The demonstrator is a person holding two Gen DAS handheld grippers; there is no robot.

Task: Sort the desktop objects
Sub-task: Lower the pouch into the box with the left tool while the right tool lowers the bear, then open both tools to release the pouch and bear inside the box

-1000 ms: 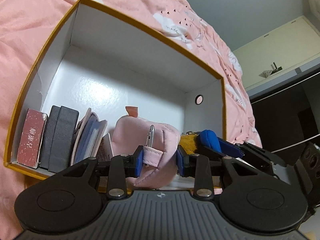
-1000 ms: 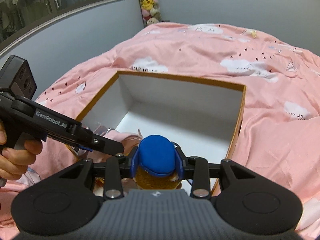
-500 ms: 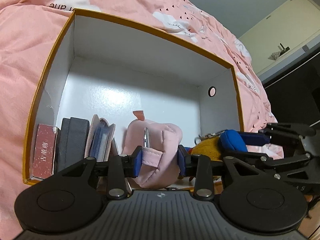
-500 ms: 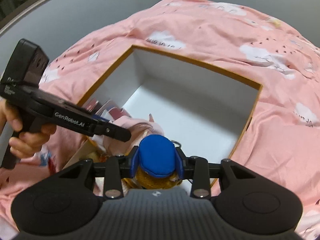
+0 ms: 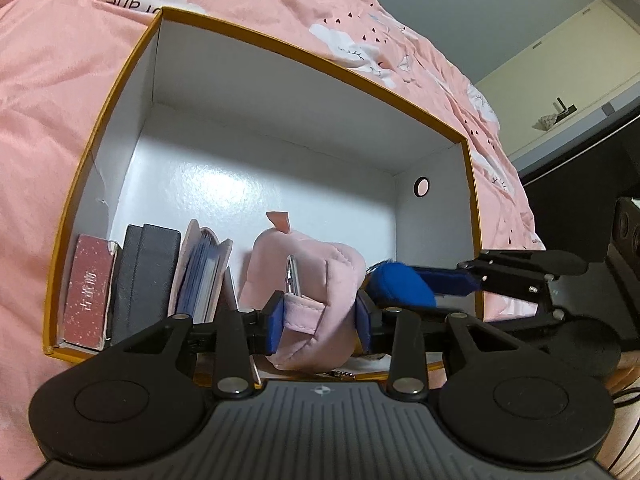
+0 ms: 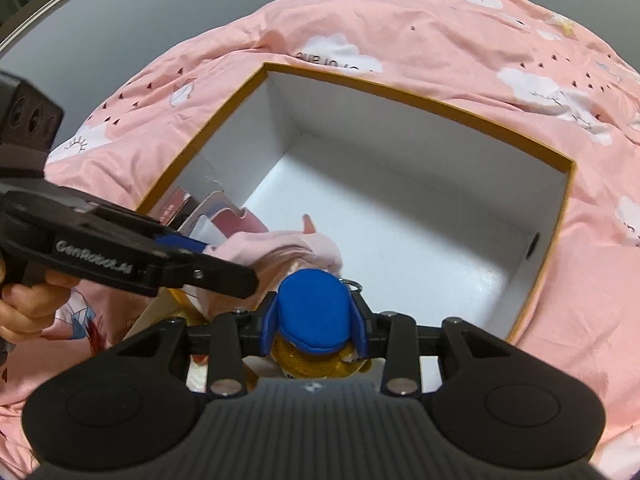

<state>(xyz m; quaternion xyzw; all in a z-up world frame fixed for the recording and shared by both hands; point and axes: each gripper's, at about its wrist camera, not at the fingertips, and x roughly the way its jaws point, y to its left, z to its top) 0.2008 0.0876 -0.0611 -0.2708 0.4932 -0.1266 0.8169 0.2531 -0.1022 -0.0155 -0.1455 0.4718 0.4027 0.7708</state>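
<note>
A white box with an orange rim lies open on the pink bedspread. My left gripper is shut on a pink plush pouch just inside the box's near wall. The pouch also shows in the right wrist view, under the left gripper's black finger. My right gripper is shut on a yellow plush toy with a blue cap, held above the box's near edge. From the left wrist view the blue cap sits right of the pouch.
A red booklet, a black case and a pink card wallet stand upright along the box's near left wall. The far half of the box floor is bare. A person's hand holds the left gripper. Pink bedding surrounds the box.
My right gripper has swung with the blue-capped toy further over the box and tilted downward. The left gripper has stayed in place on the pink pouch.
</note>
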